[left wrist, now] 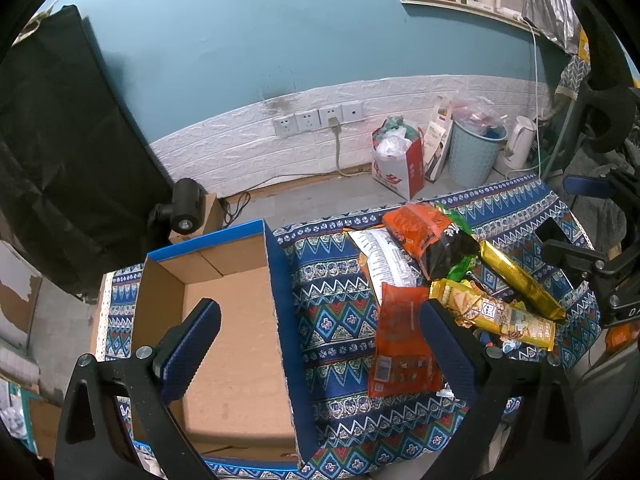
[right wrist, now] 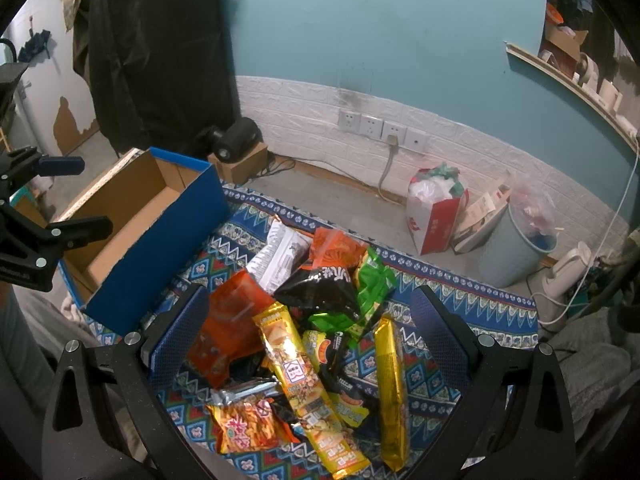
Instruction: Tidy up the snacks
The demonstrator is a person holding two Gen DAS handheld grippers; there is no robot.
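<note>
An open cardboard box with blue outer walls stands empty on a patterned cloth; it also shows at the left of the right wrist view. A pile of snack packets lies to its right: an orange packet, a long gold bar, a printed gold packet. My left gripper is open and empty, above the box's right wall. My right gripper is open and empty over the pile, around the orange packet, printed gold packet and gold bar.
The blue patterned cloth covers the surface. On the floor behind stand a red-and-white bag, a light blue bin and a white kettle. A black cloth hangs at the left. The other gripper shows at the right edge.
</note>
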